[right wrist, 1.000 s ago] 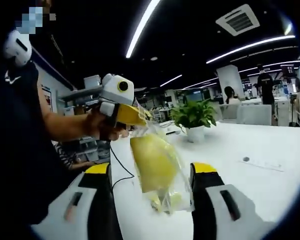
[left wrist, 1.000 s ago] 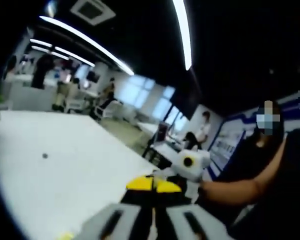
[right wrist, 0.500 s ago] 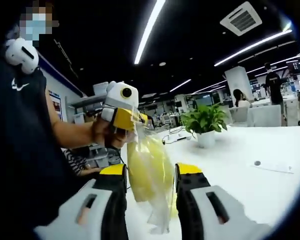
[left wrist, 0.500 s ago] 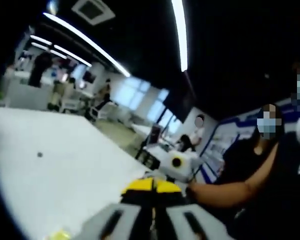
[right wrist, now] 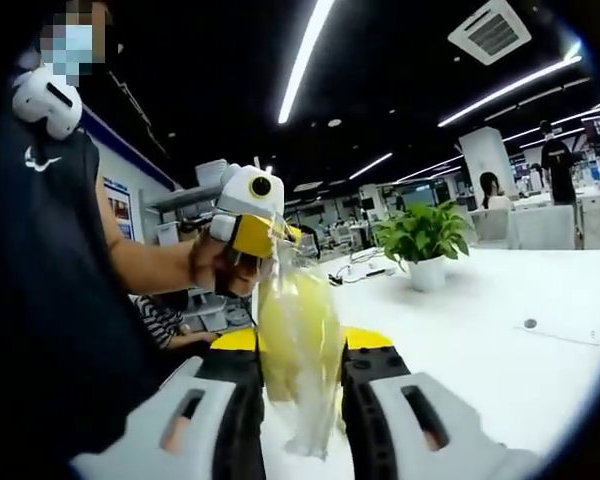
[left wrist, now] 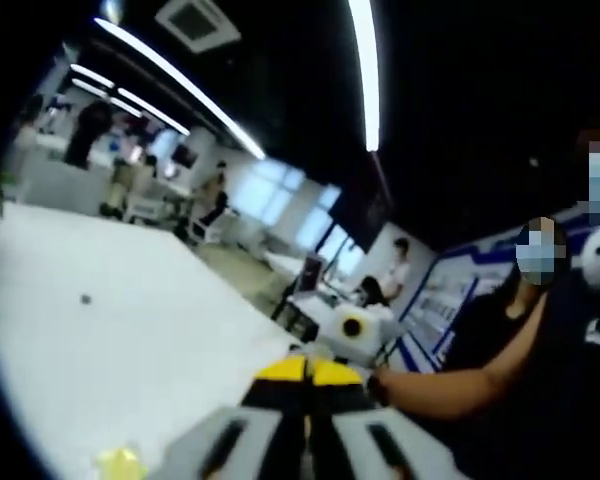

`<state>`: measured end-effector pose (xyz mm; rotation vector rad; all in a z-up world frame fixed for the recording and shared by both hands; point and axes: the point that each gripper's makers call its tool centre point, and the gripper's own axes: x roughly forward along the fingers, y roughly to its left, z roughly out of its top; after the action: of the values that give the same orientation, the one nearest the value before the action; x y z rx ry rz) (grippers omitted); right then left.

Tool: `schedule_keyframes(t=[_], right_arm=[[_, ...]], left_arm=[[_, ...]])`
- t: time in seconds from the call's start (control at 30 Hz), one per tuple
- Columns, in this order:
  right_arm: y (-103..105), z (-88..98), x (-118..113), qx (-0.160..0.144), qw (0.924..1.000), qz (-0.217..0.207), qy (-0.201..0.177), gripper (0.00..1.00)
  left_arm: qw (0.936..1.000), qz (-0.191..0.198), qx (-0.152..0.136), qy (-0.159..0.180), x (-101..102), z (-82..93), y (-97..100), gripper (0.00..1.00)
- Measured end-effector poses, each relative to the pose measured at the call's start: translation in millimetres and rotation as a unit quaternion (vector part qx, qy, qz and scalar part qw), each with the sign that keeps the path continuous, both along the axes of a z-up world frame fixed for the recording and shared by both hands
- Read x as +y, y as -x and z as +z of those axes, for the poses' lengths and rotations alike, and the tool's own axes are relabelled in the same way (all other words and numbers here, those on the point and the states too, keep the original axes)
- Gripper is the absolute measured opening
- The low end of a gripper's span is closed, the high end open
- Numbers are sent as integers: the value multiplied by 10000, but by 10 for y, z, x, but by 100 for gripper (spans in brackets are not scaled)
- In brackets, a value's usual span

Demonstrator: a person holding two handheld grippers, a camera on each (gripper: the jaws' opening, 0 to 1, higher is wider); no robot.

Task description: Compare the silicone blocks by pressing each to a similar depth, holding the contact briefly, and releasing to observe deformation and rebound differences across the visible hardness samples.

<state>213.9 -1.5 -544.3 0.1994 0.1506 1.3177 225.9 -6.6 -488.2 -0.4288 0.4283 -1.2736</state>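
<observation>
My right gripper [right wrist: 298, 355] squeezes the hanging yellow silicone block in clear plastic bag [right wrist: 298, 340], long axis vertical; my left gripper [right wrist: 248, 232] pinches its top from above.

A pale yellow silicone block [right wrist: 298, 330] in clear wrap is showing between the right gripper [right wrist: 300, 352]'s yellow-tipped black and grey jaws, the left gripper [left wrist: 308, 374] is wearing matching yellow tips, while a green plant [right wrist: 422, 232] is sitting in a white pot on the white table [right wrist: 510, 350].
</observation>
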Motion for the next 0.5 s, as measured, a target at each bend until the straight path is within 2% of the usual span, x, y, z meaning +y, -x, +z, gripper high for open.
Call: schedule_keyframes(t=[0.23,0.33,0.4,0.5], right_arm=[[16,33,77,134,9999,70,58,17],[40,28,87,250,9996,117,115,14],[51,24,84,258,9995,91,181,13],[80,23,77,284,9992,85,286,10]], left_arm=[[9999,29,-100,-46,58,19,-4,0],[9998,12,-190,-87,68,16,1,0],[9993,-5,-366,-90,70,16,19,0],[9992,-29,-391,-20,81,10,44,0]])
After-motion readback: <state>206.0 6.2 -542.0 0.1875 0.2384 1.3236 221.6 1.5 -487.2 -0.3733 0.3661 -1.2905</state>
